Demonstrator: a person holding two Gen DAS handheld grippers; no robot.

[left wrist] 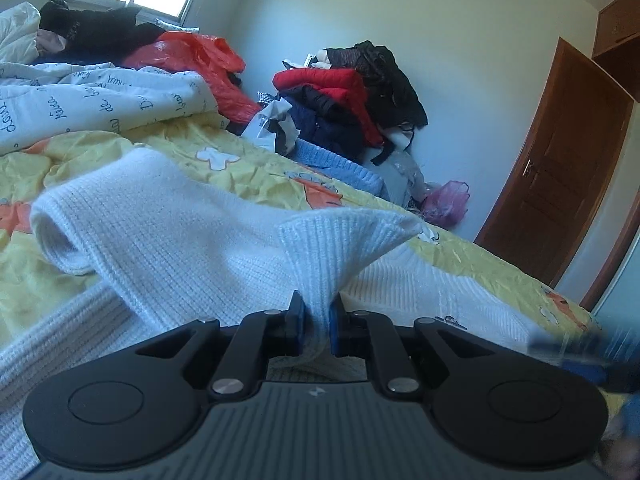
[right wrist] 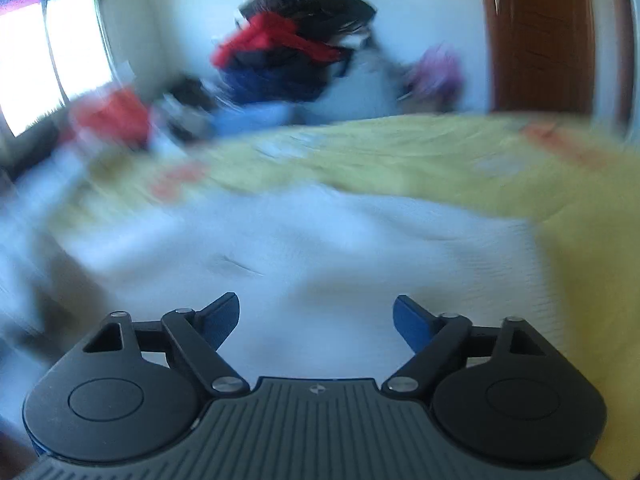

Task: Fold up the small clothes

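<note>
My left gripper [left wrist: 317,316] is clamped on a ribbed cuff of the white knit sweater [left wrist: 168,232]; the sleeve trails toward the frame's left over the yellow bedsheet [left wrist: 256,172]; my right gripper [right wrist: 316,322] hangs apart and empty just above the sweater's body, which spreads ahead through the blurred centre of its view.

White sweater [left wrist: 168,232]: ribbed knit, soft, matt, slightly fuzzy; a ribbed edge is pinched between blue, smooth-looking pads [left wrist: 297,318] of the left tongs [left wrist: 316,316]. Tong arms and body matt black plastic, silvery metal pins, grey ridged housing. Bed sheet [left wrist: 256,176]: thin yellow printed cloth, creased, faint sheen. Quilt [left wrist: 100,100]: white cloth, matt, printed script. Red bag [left wrist: 200,56]: glossy crinkled plastic. Door [left wrist: 560,160]: brown wood, semi-gloss. Right wrist view blurred; right tongs [right wrist: 316,320] same plastic.
</note>
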